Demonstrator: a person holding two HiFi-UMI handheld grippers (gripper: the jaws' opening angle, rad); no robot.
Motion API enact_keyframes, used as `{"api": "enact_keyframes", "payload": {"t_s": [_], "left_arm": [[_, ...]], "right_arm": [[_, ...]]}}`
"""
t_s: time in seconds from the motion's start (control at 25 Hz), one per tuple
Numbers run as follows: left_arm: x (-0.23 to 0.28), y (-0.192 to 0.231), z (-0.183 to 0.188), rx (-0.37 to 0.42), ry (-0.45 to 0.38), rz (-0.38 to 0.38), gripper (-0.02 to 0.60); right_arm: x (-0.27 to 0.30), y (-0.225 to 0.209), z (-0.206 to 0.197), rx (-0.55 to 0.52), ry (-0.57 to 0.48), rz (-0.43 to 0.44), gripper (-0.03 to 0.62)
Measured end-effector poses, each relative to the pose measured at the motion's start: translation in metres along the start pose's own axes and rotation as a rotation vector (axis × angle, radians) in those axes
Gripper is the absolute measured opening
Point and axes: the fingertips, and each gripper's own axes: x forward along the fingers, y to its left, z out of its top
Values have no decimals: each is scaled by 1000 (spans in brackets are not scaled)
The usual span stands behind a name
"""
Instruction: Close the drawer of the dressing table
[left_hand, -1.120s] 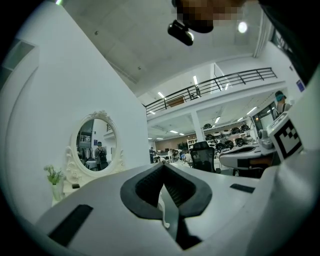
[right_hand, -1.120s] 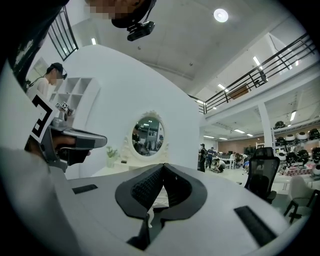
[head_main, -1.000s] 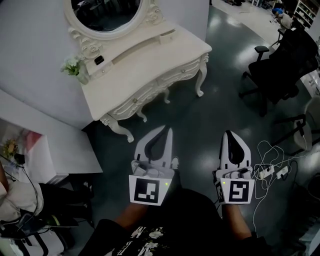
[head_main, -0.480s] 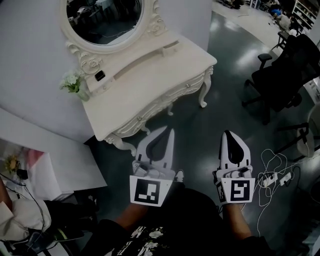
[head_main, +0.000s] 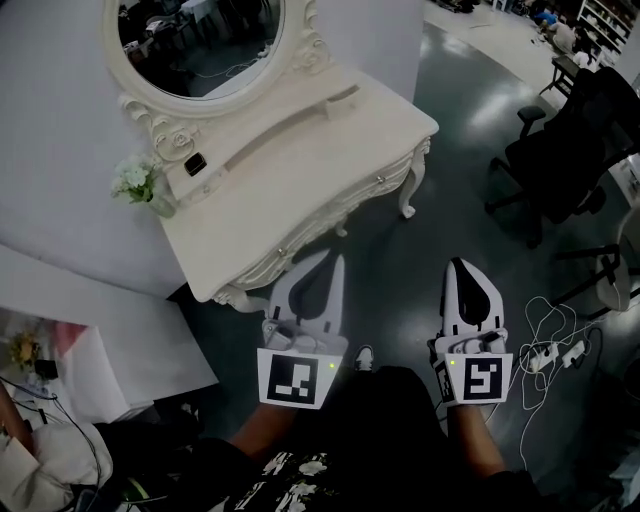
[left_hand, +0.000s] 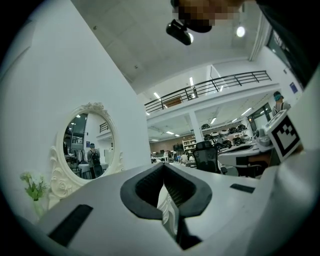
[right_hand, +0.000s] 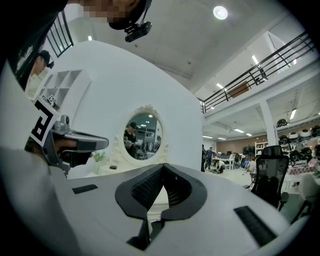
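Observation:
The cream dressing table (head_main: 300, 150) with an oval mirror (head_main: 195, 30) stands against the white wall, just ahead of me. Its carved drawer fronts (head_main: 335, 213) run along the near edge and look flush from above. My left gripper (head_main: 335, 262) is shut and empty, its tips just short of the table's near left corner. To its right my right gripper (head_main: 458, 266) hangs over the dark floor, also shut and empty. In the left gripper view the left gripper (left_hand: 163, 166) points past the mirror (left_hand: 89, 150). The right gripper (right_hand: 163, 166) faces the mirror (right_hand: 142, 135).
A vase of white flowers (head_main: 138, 185) and a small black item (head_main: 195, 163) sit on the tabletop. A black office chair (head_main: 560, 150) stands at the right. A power strip with white cables (head_main: 550, 350) lies on the floor. A low white cabinet (head_main: 100, 300) is at the left.
Both grippers have moved forward toward the dressing table, which now sits closer, its near left corner almost at the left gripper's tips. Both jaws have stayed shut.

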Motion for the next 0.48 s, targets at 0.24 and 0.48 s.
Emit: {"api": "enact_keyframes", "payload": {"t_s": [0.24, 0.48], "left_arm": [[6, 5, -3, 1, 1, -10, 2], [10, 22, -12, -11, 13, 27, 2]], "right_arm": [[2, -6, -2, 59, -22, -6, -2], [23, -13, -4, 22, -42, 6, -2]]}}
